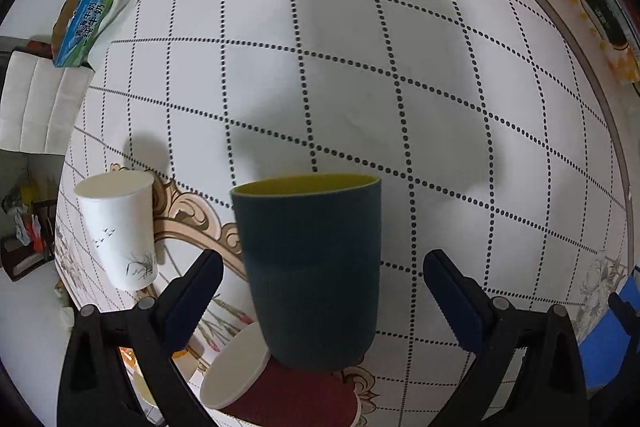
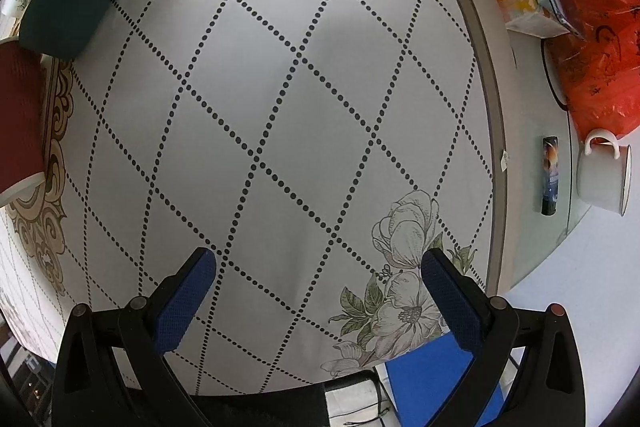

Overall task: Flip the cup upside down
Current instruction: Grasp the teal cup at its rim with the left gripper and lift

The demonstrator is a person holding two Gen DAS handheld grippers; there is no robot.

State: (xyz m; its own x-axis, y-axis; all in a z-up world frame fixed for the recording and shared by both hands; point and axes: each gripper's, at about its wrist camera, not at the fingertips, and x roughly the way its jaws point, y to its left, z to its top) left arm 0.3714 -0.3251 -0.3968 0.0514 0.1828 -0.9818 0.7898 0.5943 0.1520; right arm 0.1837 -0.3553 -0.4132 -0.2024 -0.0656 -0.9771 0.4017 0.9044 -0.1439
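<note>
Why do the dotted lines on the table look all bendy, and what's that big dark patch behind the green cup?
Left wrist view: the fisheye lens bows the straight dotted grid on the tablecloth; the dark patch is soft shadow behind the green cup. Right wrist view: the same bending, with only faint shadow.

Home dining room: floral tablecloth (image 2: 280, 107), mug (image 2: 604, 173), sofa (image 1: 36, 107).
</note>
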